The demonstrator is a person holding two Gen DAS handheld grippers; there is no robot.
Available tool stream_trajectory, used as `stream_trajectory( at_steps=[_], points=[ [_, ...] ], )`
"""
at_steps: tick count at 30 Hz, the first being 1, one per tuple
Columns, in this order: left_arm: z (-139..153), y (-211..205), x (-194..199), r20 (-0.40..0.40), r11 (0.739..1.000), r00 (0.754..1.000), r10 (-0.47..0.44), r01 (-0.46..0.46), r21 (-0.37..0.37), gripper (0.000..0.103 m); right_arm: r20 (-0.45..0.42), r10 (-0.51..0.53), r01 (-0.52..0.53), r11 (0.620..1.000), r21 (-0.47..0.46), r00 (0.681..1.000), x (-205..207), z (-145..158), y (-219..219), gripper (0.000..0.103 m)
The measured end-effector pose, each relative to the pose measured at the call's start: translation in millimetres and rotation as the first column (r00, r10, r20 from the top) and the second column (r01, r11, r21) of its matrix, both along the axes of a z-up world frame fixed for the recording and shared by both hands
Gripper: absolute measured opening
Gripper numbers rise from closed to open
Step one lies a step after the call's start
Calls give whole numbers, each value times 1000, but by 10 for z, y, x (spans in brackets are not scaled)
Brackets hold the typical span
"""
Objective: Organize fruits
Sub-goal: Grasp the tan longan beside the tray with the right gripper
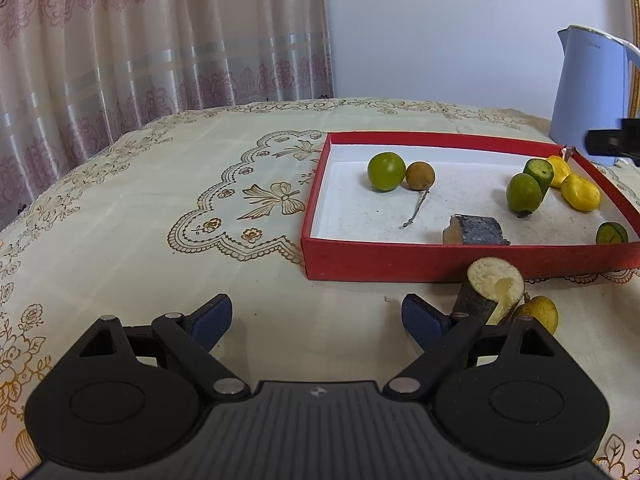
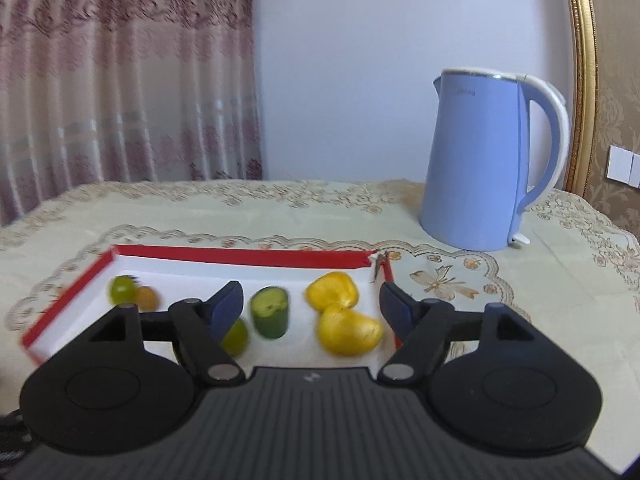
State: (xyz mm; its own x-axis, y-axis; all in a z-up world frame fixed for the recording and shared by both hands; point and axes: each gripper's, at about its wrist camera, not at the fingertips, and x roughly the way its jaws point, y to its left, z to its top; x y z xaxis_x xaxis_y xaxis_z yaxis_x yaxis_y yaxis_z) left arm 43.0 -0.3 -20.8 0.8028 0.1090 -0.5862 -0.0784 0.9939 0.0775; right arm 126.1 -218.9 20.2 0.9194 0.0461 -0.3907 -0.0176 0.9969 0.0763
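Yellow-fleshed cut fruit (image 1: pixel 494 284) and a small yellowish fruit (image 1: pixel 538 312) lie outside the red box (image 1: pixel 400 266), just right of my left gripper (image 1: pixel 316 316), which gapes wide, empty. My right gripper (image 2: pixel 312 306), equally spread and empty, hovers over boxed fruit; a careless sweep could knock the cucumber piece (image 2: pixel 270 312) over.

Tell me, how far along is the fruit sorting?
Mostly done, it seems. The red box already holds a green fruit, a brown one, two yellow ones and some cut pieces. Nothing is in hand: the left tongs and right tongs are open and empty. Left outside: a cut chunk and a small yellowish fruit beside the box.
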Motion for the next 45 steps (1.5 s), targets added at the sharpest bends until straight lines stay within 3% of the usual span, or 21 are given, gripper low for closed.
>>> stream_trajectory(
  at_steps=[3,9,11,15,21,31,33,38,45],
  points=[
    [5,-9,-11,6,1000,1000,1,-1,6,92,11,20,-20,999,26,1000,-287,-19,54,82],
    [34,69,-22,19,999,1000,21,-20,-31,92,-1,152,-152,988,17,988,-694,-140,244,79],
    [42,144,-13,15,997,999,36,-34,-76,92,-11,239,-239,970,-37,971,-748,-178,360,74],
    [34,269,9,-4,986,998,60,-60,-153,92,-57,348,-352,925,-143,936,-750,-254,597,73],
    [25,193,-4,5,993,998,59,-58,-104,92,-158,448,-471,866,-166,880,-625,-380,753,51],
    [26,198,-6,0,993,998,61,-61,-103,92,-207,482,-517,838,-175,851,-490,-450,867,37],
    [25,197,-7,0,993,998,62,-61,-101,92,-215,485,-523,833,-179,848,-465,-466,888,29],
    [25,195,-5,0,993,998,62,-61,-101,92,-189,432,-466,861,-204,882,-547,-418,868,29],
    [57,157,-75,41,996,999,29,-26,-88,92,-106,309,-321,938,-128,945,-784,-333,510,29]
  ],
)
